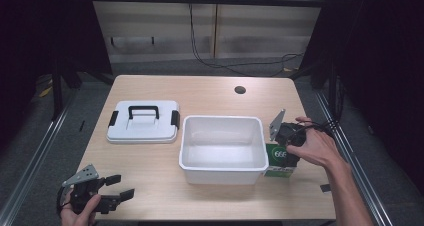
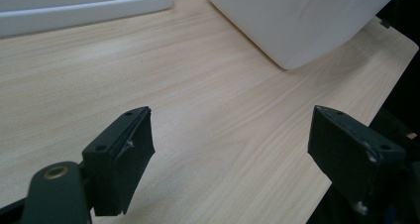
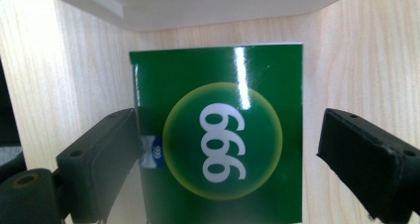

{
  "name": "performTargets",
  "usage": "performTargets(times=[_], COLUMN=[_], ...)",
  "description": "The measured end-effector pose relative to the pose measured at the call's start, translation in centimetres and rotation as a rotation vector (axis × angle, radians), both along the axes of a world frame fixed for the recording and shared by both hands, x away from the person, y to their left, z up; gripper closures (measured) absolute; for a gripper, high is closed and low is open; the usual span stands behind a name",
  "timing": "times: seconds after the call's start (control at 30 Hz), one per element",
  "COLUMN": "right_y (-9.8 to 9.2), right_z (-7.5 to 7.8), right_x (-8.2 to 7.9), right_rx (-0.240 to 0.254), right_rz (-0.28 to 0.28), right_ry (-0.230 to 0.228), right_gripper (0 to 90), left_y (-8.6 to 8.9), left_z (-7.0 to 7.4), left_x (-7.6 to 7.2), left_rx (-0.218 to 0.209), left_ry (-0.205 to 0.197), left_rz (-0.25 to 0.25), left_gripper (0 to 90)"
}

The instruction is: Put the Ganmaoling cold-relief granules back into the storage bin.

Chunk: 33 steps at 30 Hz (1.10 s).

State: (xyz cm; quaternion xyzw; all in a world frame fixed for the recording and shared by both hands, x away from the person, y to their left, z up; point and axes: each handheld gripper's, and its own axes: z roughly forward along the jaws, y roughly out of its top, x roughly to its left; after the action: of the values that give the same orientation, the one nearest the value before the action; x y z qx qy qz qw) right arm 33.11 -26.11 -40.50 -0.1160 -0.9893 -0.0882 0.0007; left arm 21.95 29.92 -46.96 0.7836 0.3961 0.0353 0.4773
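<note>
We have the right gripper (image 3: 233, 149) over one green box (image 3: 220, 135), the kind printed with "999" in a yellow circle. The box lies flat on the table (image 1: 210, 93), and our jaws stand released on either side of it: the left-hand jaw in the right gripper view overlaps the box's edge, though we cannot tell whether it touches, while the other jaw stands apart from the opposite edge with bare wood between. Nothing is grasped.

From the high view, the box (image 1: 280, 162) sits just beside the right wall of the bin (image 1: 223, 172), at its near corner, partly under our right hand (image 1: 315, 146) and its gripper (image 1: 290, 136).

Our left gripper (image 1: 117, 188) rests low at the table's near left corner, jaws spread wide and empty over bare wood, well apart from the box. In the left gripper view (image 2: 230, 154) the bin's corner (image 2: 297, 21) lies ahead.

We count one box, one white bin, open and bare inside, one white lid (image 1: 143, 122) with a black handle lying left of the bin, and two grippers.
</note>
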Motion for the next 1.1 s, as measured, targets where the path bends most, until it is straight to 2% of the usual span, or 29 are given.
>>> performTargets(times=[0.17, 0.37, 0.67, 0.73, 0.83, 0.97, 1.0, 1.1], right_y=[0.0, 0.5, 0.9, 0.9, 0.9, 0.8, 0.8, 0.6], right_z=[0.1, -0.8, -1.5, -1.7, -1.7, -1.6, -1.6, -1.6], right_x=[0.0, 0.0, 0.0, 0.0, 0.0, 0.1, 0.0, 0.0], right_rx=[0.002, -0.068, -0.108, -0.103, -0.118, -0.109, -0.110, -0.101], right_rz=[0.011, 0.034, 0.035, 0.043, 0.036, 0.035, 0.021, 0.036], right_ry=[0.012, 0.032, 0.027, 0.017, 0.026, 0.027, 0.036, 0.032], right_gripper=[8.1, 8.3, 11.9, 12.2, 12.9, 15.0, 15.3, 15.5], left_y=[0.0, 0.0, 0.0, 0.0, 0.0, 0.1, 0.1, 0.0], left_z=[0.0, 0.0, 0.0, 0.0, 0.0, 0.0, 0.0, 0.0], left_x=[0.0, 0.0, 0.0, 0.0, 0.0, 0.0, 0.0, 0.0], left_rx=[0.001, -0.003, 0.000, -0.002, -0.002, -0.001, 0.000, -0.001], left_ry=[0.002, 0.001, 0.002, 0.001, 0.001, 0.001, 0.003, 0.002], left_rz=[-0.002, -0.002, -0.002, 0.000, -0.001, 0.000, -0.002, -0.001], left_gripper=[17.7, 17.7, 17.7, 17.7, 17.7, 17.7, 17.7, 17.7])
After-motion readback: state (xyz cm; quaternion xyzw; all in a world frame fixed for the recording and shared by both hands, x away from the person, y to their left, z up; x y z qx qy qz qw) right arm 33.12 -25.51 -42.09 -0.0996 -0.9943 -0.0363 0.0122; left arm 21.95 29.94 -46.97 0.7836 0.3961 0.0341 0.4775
